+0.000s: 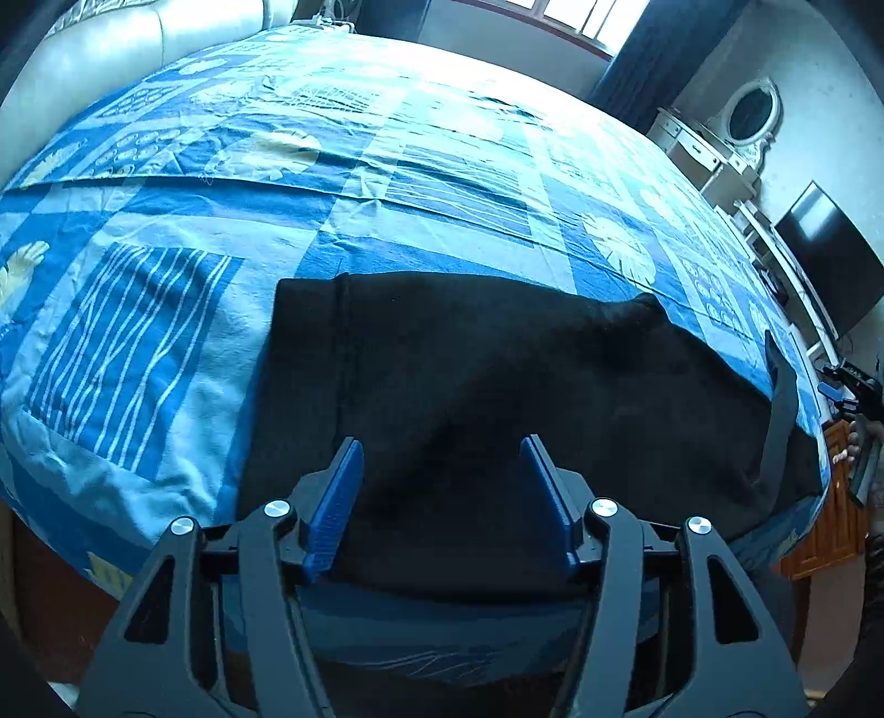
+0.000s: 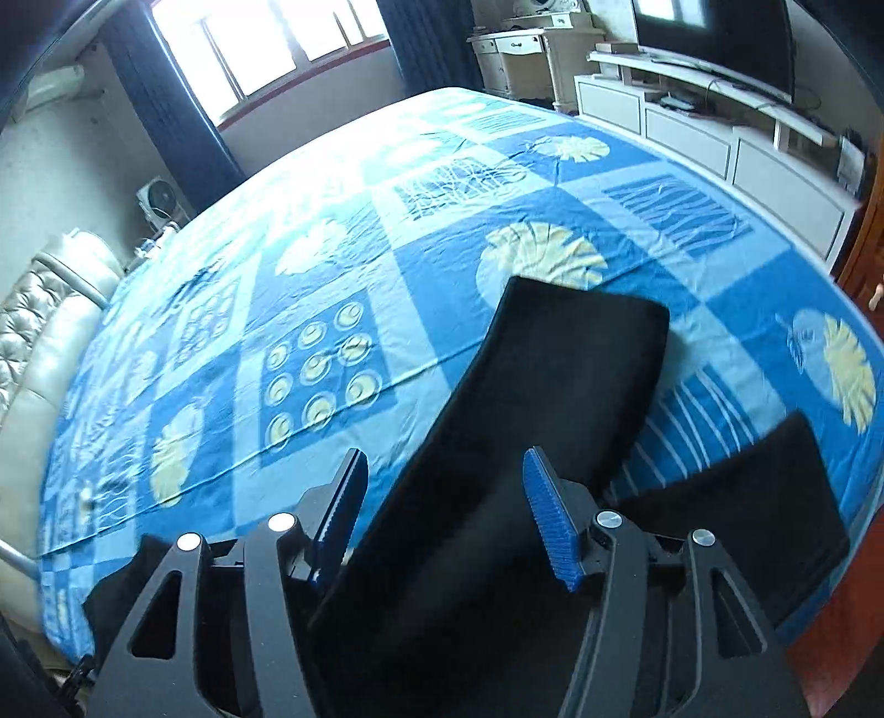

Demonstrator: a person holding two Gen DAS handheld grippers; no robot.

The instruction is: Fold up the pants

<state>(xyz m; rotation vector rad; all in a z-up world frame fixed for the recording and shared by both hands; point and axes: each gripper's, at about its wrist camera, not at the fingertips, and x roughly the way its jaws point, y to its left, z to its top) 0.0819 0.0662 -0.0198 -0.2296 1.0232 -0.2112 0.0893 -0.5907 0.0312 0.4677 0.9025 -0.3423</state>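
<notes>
Black pants (image 1: 497, 386) lie flat on a bed with a blue patterned sheet (image 1: 166, 309), near its front edge. My left gripper (image 1: 441, 447) is open, hovering over the waist end of the pants, empty. In the right wrist view the two legs spread apart: one leg (image 2: 541, 397) runs away from me, the other (image 2: 762, 497) lies to the right. My right gripper (image 2: 445, 461) is open above the pants near where the legs join, empty. The right gripper also shows at the far right of the left wrist view (image 1: 845, 386).
A padded headboard (image 2: 38, 331) stands along the bed's left side. A white TV cabinet (image 2: 718, 127) with a TV (image 2: 718, 38) and a dresser (image 2: 525, 61) stand beyond the bed. A window (image 2: 265, 44) and a fan (image 2: 160, 201) are at the back.
</notes>
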